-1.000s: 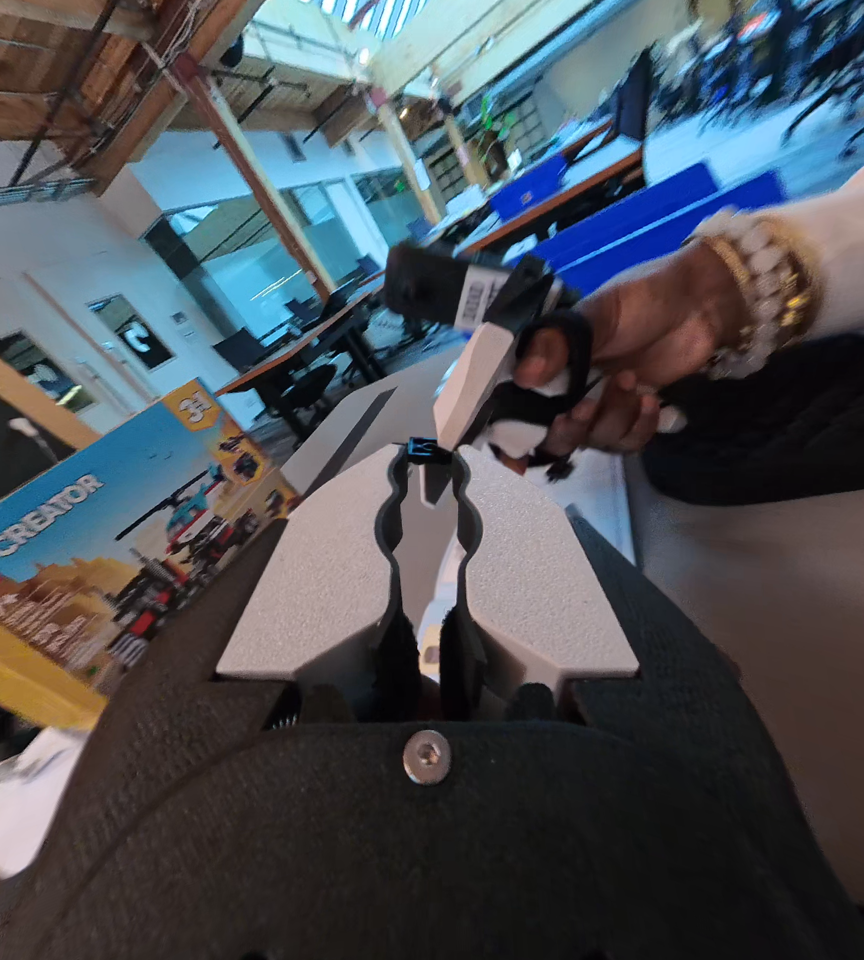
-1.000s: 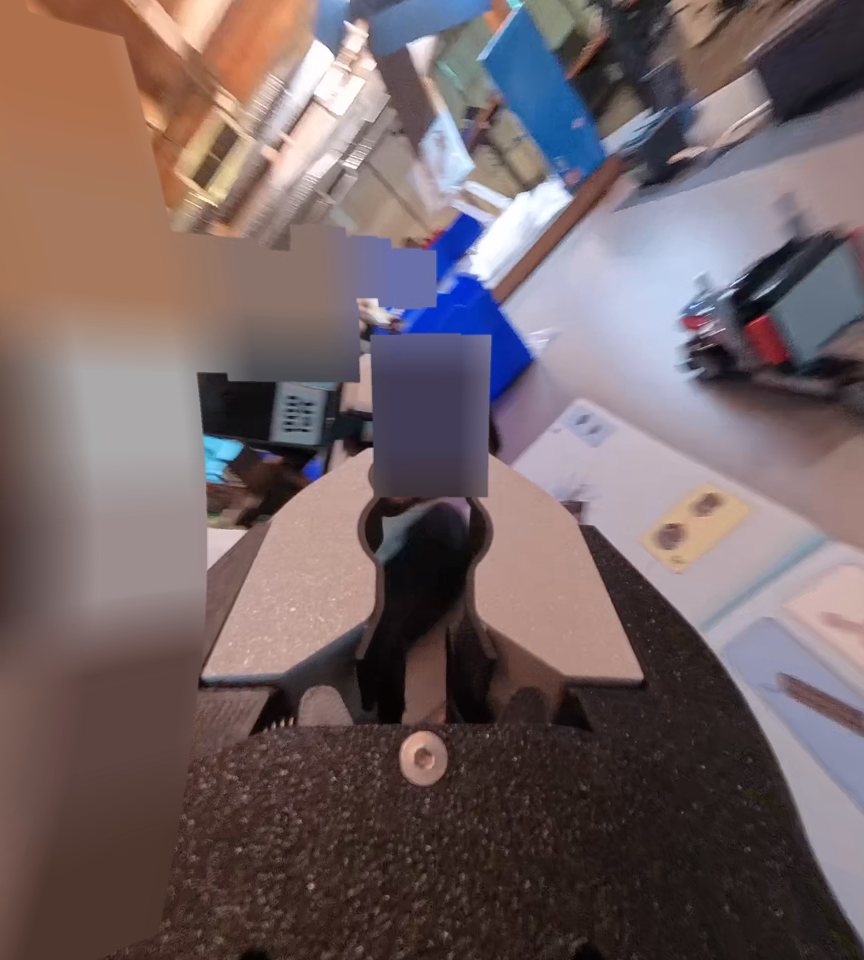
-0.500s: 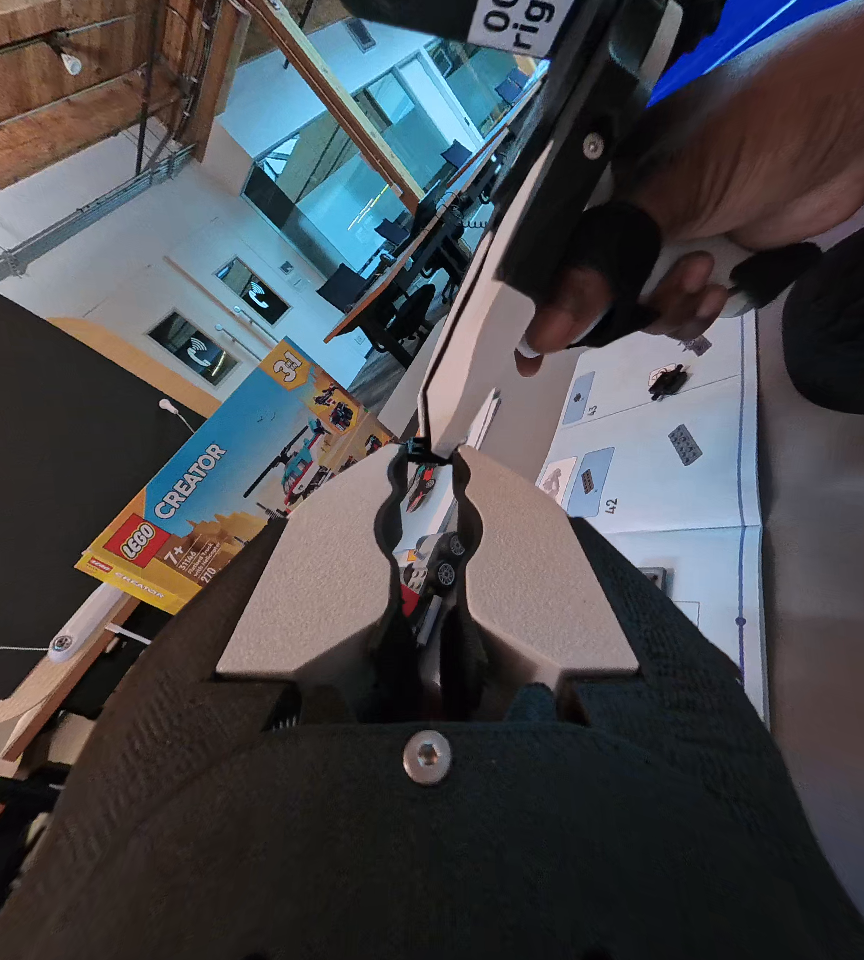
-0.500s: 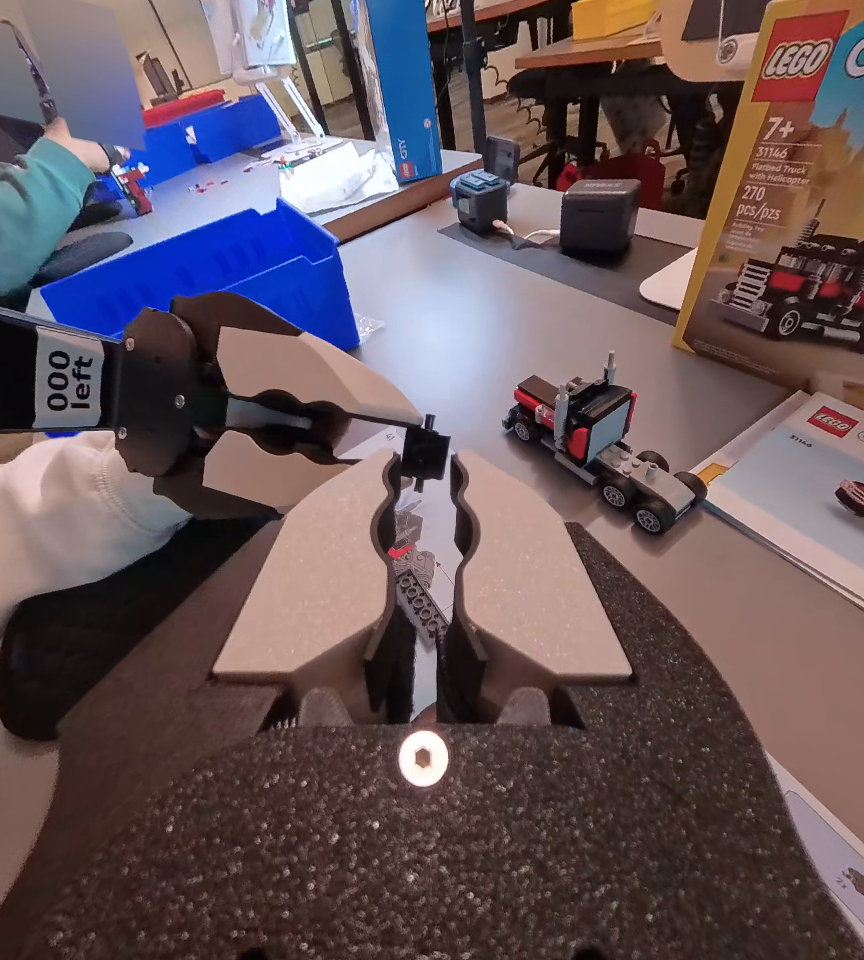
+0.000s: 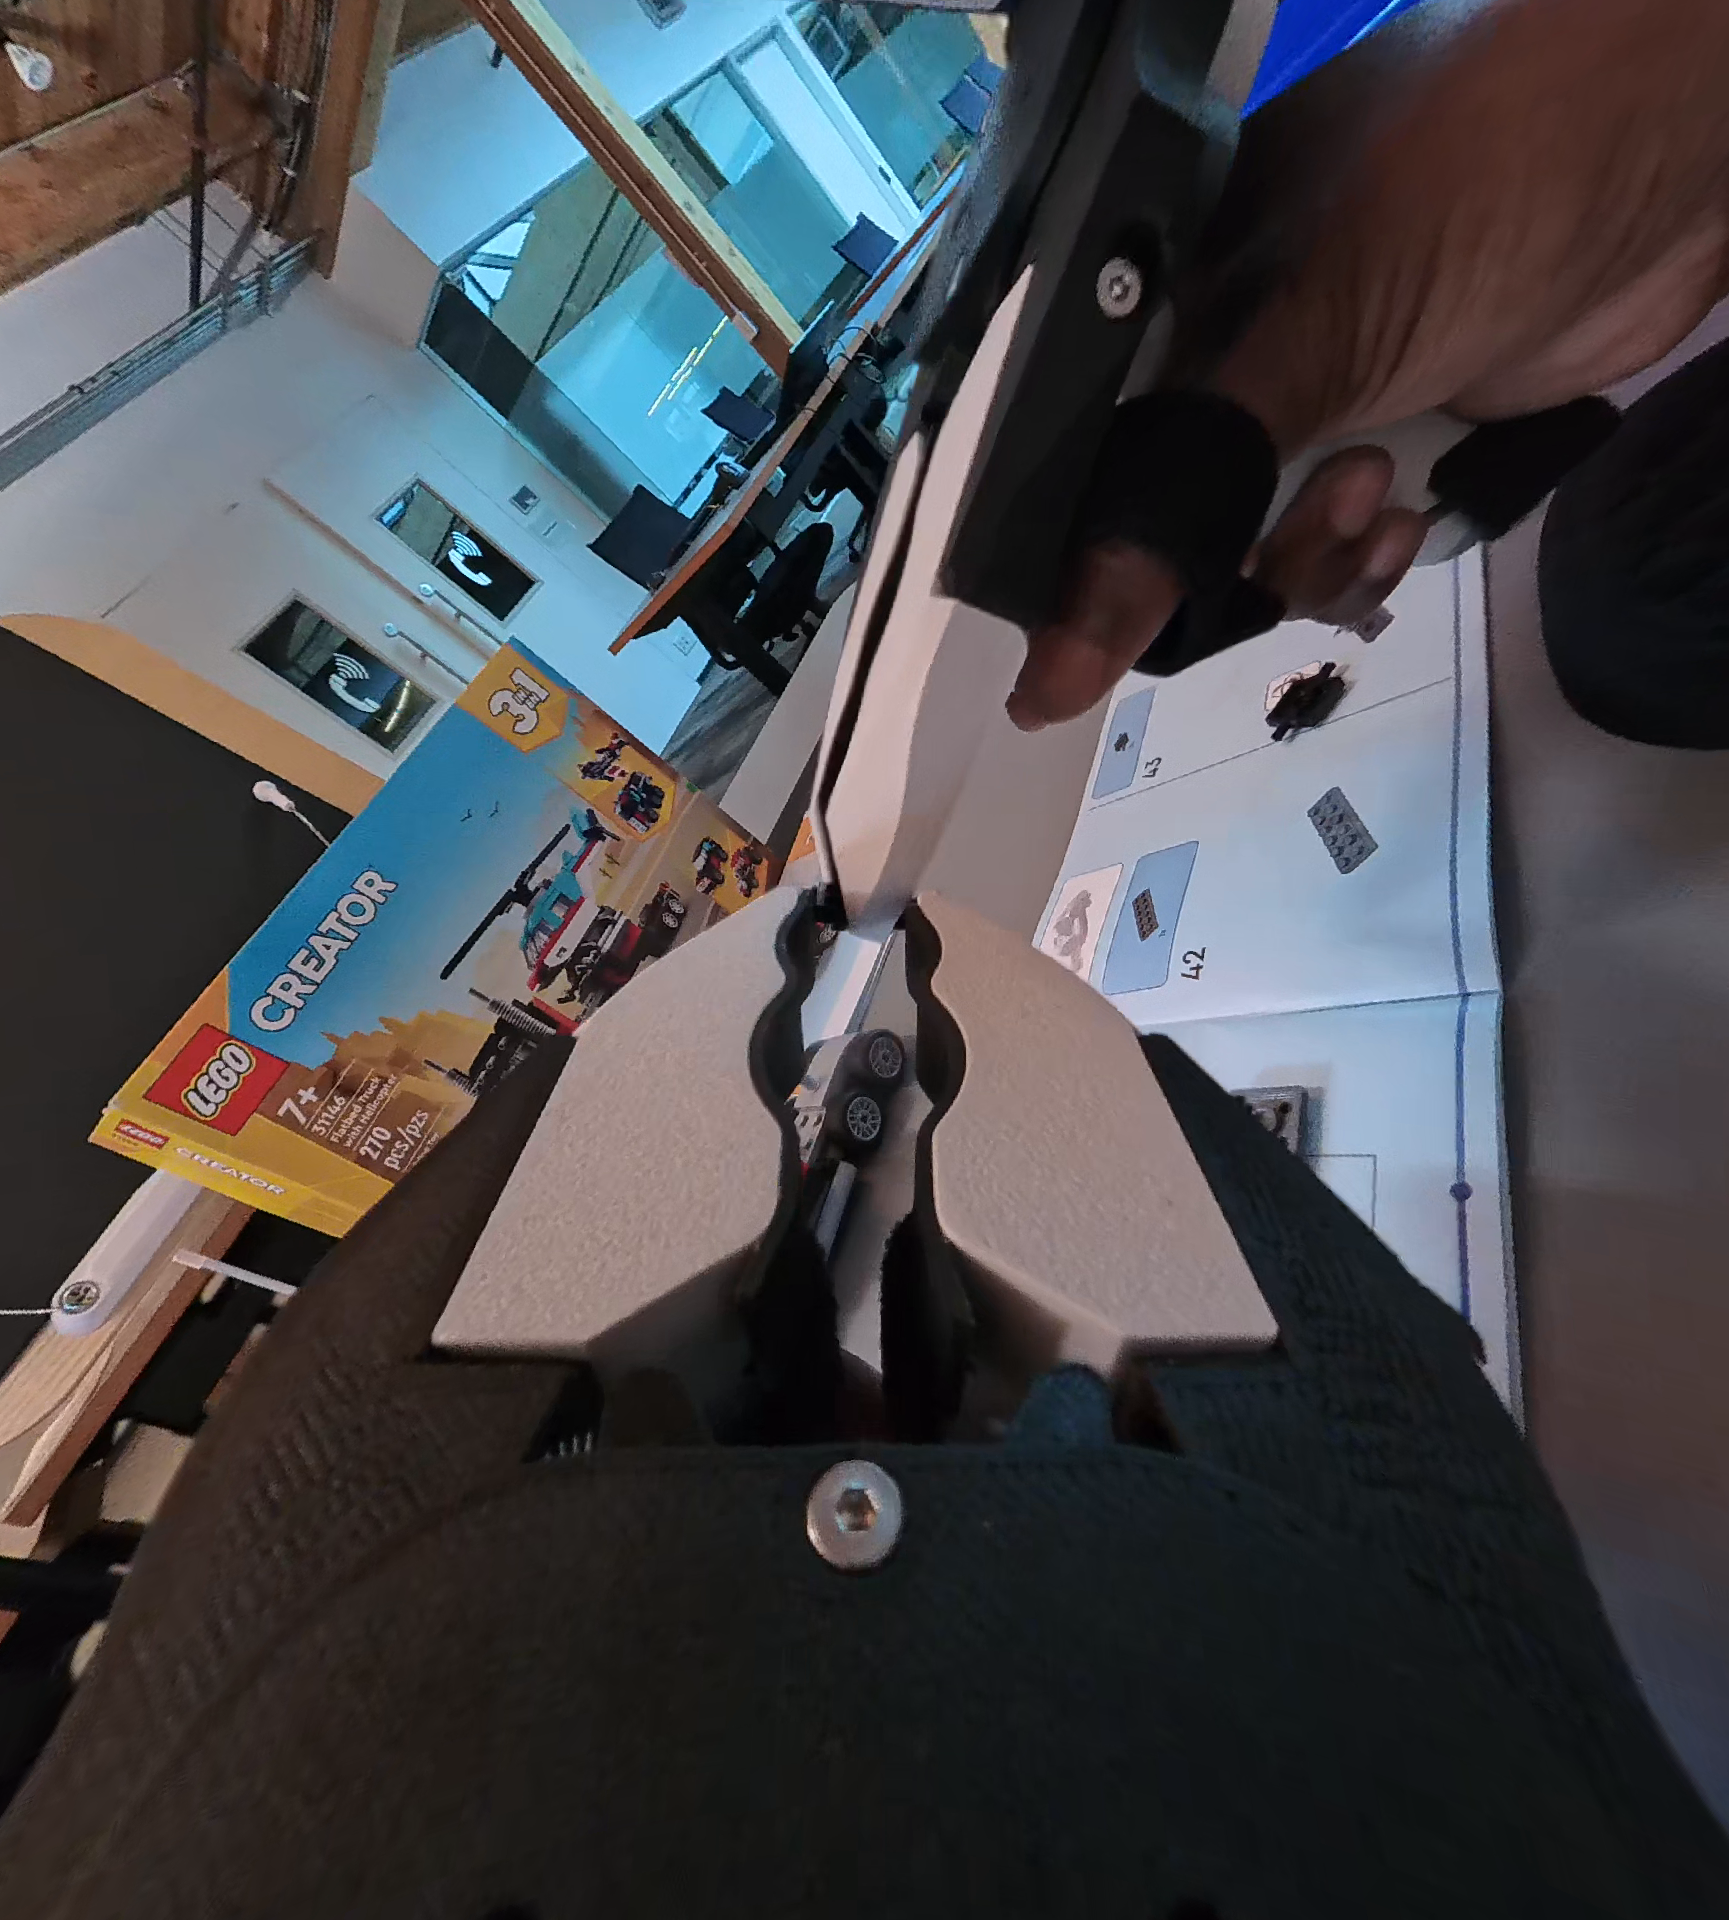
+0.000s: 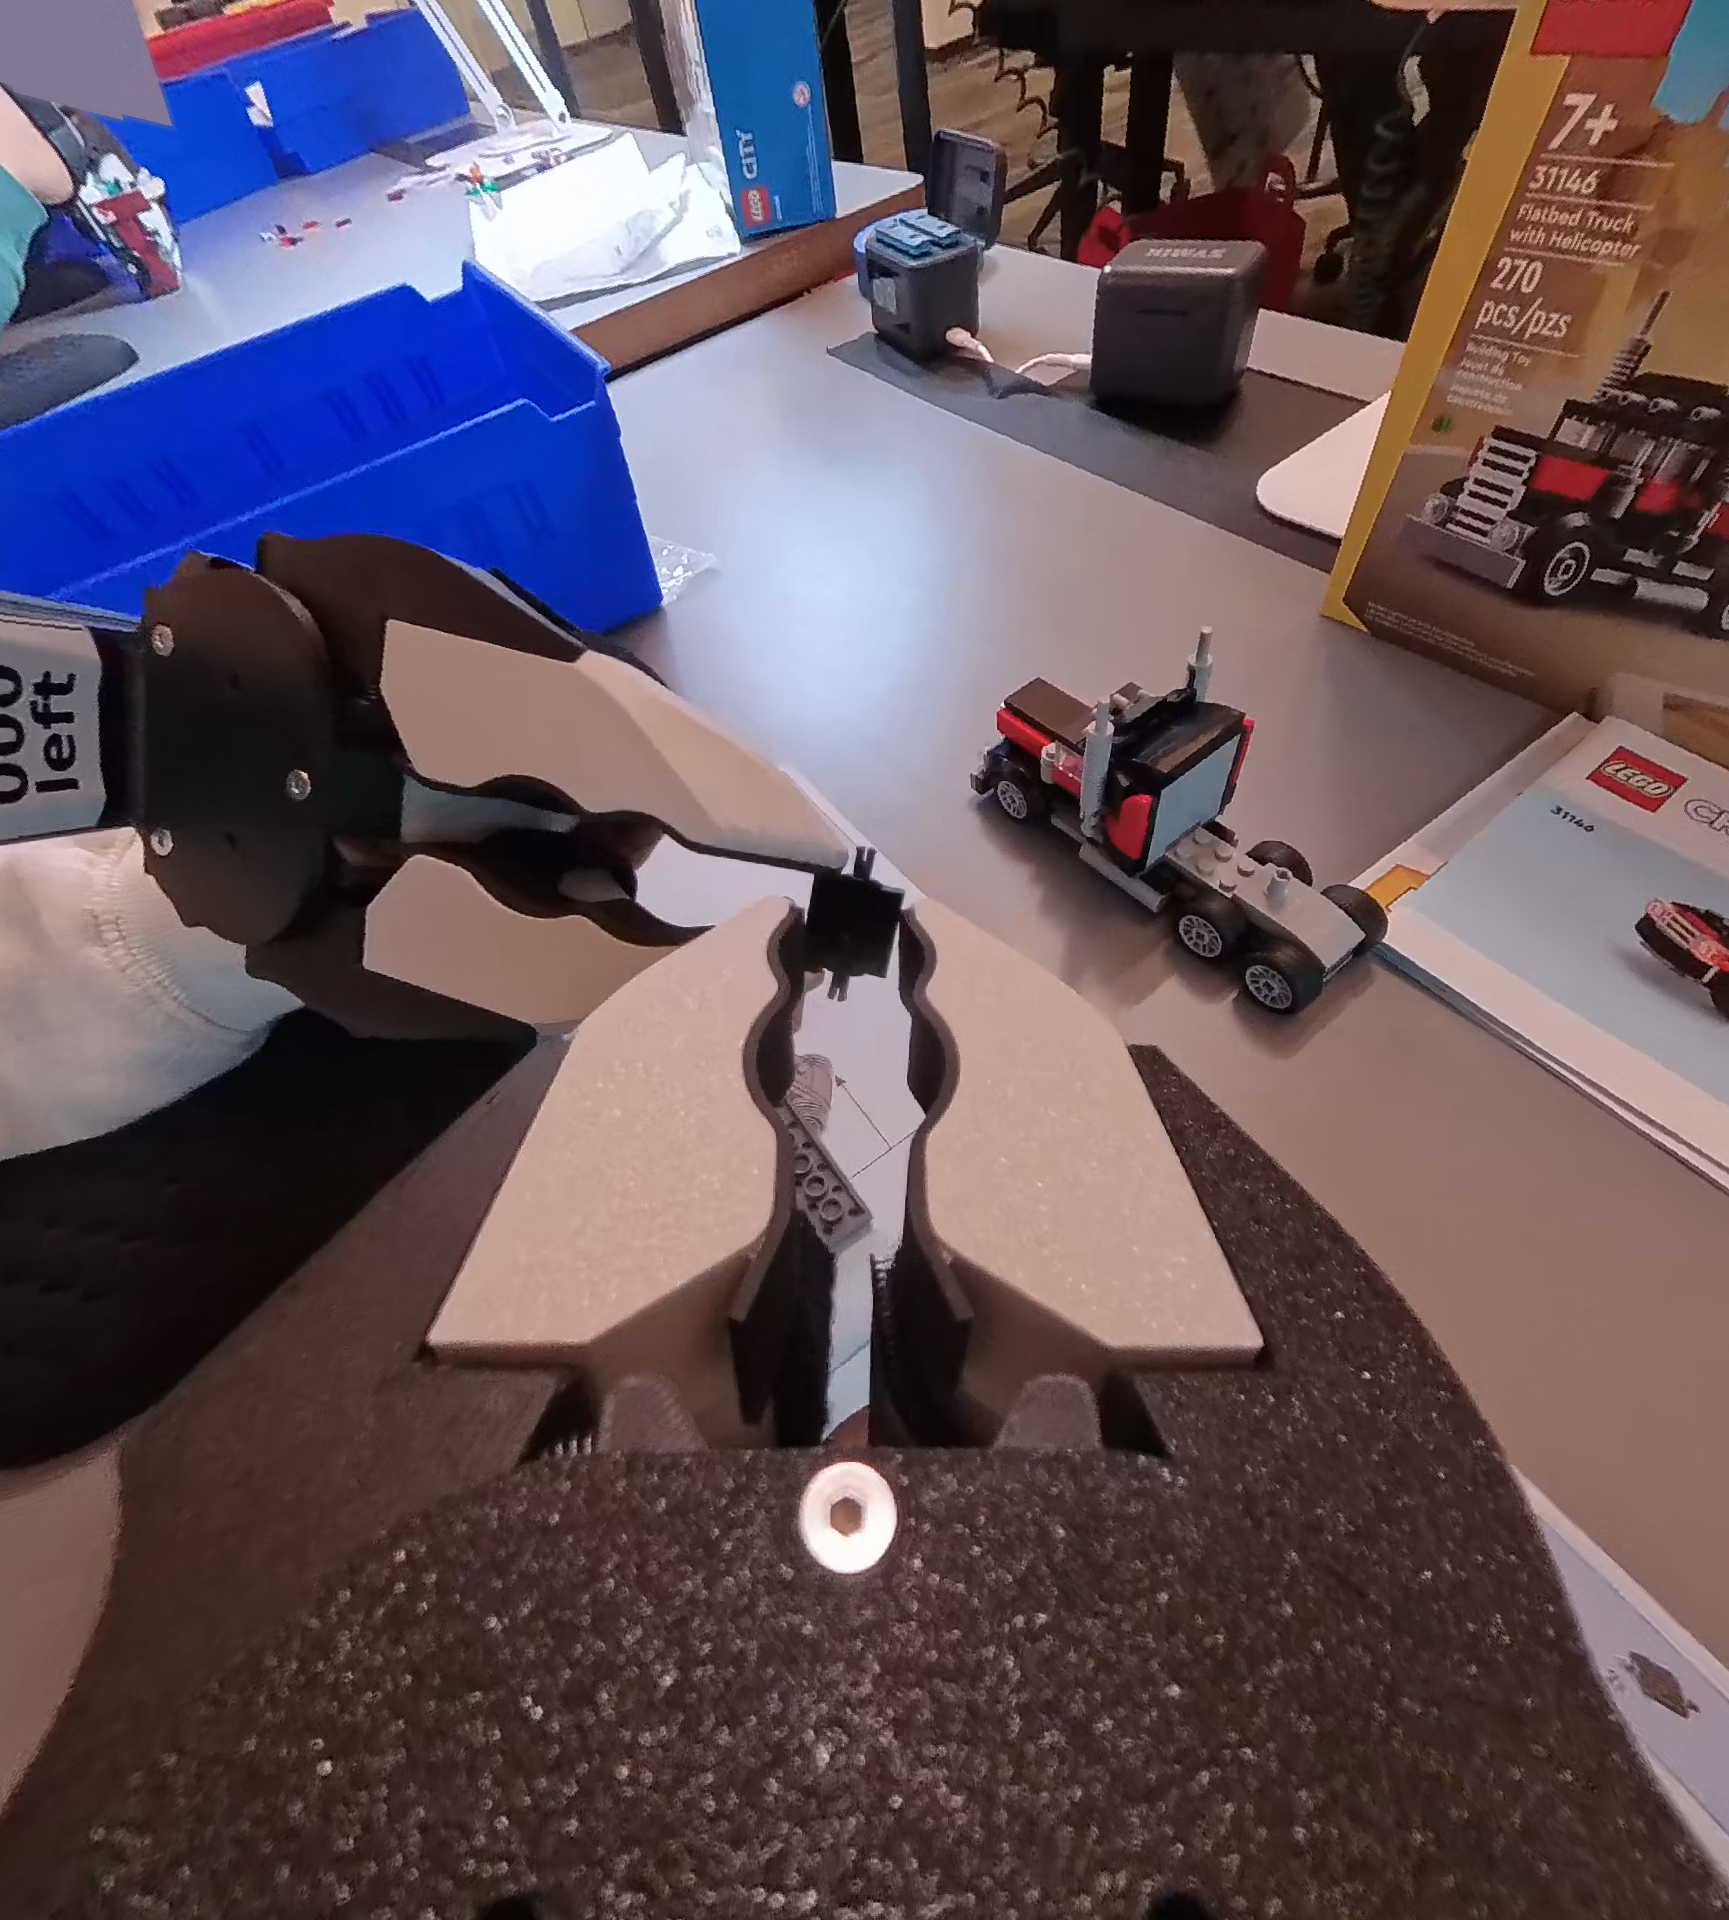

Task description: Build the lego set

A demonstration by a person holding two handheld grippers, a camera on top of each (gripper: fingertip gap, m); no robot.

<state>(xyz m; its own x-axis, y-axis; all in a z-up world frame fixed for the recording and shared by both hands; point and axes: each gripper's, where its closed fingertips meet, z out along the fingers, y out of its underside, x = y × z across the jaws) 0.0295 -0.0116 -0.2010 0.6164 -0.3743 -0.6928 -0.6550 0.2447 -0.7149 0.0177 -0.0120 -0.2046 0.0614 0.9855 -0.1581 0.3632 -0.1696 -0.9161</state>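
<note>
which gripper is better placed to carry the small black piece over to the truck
Right, probably. In the right wrist view the right gripper has the small black piece between its tips, and the truck sits just beyond on its side. The left gripper only touches the piece from the far side.

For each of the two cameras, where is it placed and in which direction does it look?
Left wrist view: sits on the left gripper, looks past its fingers at the toy box and open booklet; the hand on the right gripper shows.
Right wrist view: sits on the right gripper, looks across the table at the toy truck and blue bin; a white sleeve shows.
Shared: both grippers, meeting at a small black piece.
</note>
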